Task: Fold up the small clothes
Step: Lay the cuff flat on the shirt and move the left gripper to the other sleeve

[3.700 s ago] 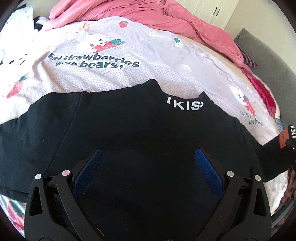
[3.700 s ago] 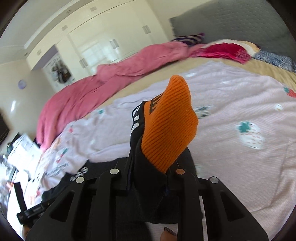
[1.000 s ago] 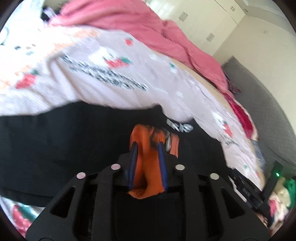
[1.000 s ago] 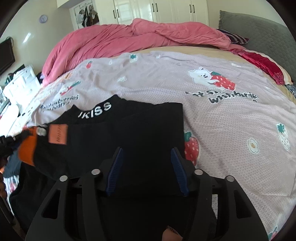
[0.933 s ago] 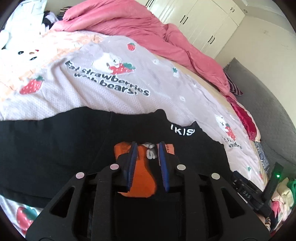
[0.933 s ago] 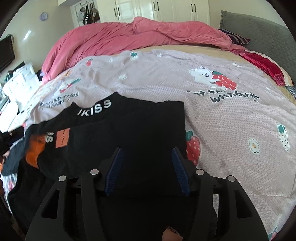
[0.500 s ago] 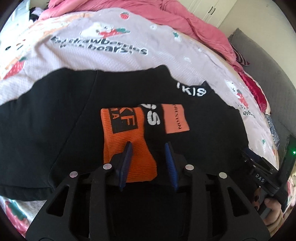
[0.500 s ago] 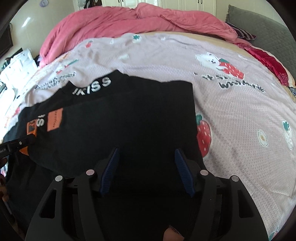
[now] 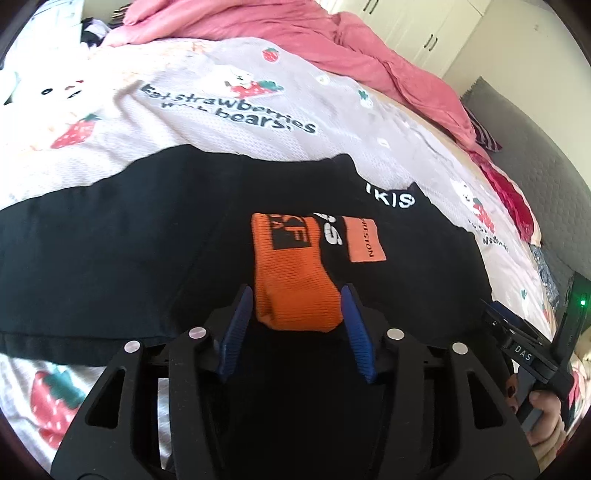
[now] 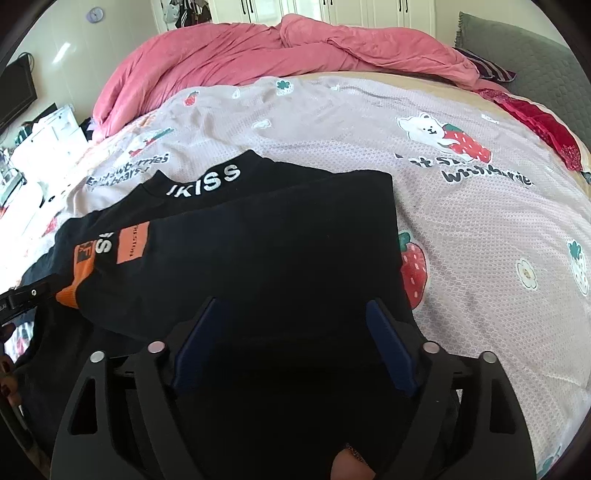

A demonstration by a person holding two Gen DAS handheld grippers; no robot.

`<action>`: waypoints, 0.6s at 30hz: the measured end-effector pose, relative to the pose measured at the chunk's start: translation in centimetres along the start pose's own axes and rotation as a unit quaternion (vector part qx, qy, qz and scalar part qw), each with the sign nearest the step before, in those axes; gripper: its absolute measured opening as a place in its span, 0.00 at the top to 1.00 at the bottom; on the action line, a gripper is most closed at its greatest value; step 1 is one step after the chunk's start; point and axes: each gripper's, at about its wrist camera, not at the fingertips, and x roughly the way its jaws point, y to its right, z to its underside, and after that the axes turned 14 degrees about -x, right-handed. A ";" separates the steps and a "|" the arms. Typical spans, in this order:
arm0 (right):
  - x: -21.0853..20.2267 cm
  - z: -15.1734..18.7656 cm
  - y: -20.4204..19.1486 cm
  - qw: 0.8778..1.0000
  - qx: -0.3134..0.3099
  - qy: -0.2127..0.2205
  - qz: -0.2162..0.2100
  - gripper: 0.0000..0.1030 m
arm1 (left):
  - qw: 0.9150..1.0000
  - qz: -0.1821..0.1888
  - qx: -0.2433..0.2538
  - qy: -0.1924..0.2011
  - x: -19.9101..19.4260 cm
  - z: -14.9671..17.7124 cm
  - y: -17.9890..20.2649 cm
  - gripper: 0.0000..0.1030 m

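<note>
A black top [image 9: 110,236] with a white-lettered collar [image 9: 393,199] lies flat on the bed. Its right sleeve is folded across the chest, with the orange cuff [image 9: 295,280] and an orange patch [image 9: 364,240] facing up. My left gripper [image 9: 295,295] is open, its blue pads either side of the cuff's near end, not gripping it. In the right wrist view the top [image 10: 277,251] fills the middle, the cuff [image 10: 75,280] at far left. My right gripper [image 10: 291,310] is open and empty over the folded right side.
The bed has a pale strawberry-and-bear print sheet [image 10: 480,229] and a pink duvet [image 10: 240,55] bunched at the far side. A grey headboard [image 9: 535,155] is at right. White cupboards [image 10: 332,7] stand behind. The other handset [image 9: 532,354] shows at right in the left wrist view.
My left gripper, which held the orange cuff, has laid the sleeve across the chest and opened. It has drawn back a little. My right gripper stays open over the top.
</note>
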 end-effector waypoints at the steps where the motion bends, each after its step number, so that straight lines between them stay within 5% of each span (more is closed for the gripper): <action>1: -0.2 0.0 -0.2 1.000 -0.001 0.003 -0.002 0.18 | 1.000 -0.003 -0.001 0.006 -0.3 0.0 -0.1 0.57; 18: -2.1 -2.0 -6.0 0.996 -0.063 0.044 -0.043 0.05 | 0.992 -0.070 -0.061 0.089 -4.3 -0.6 -5.0 0.26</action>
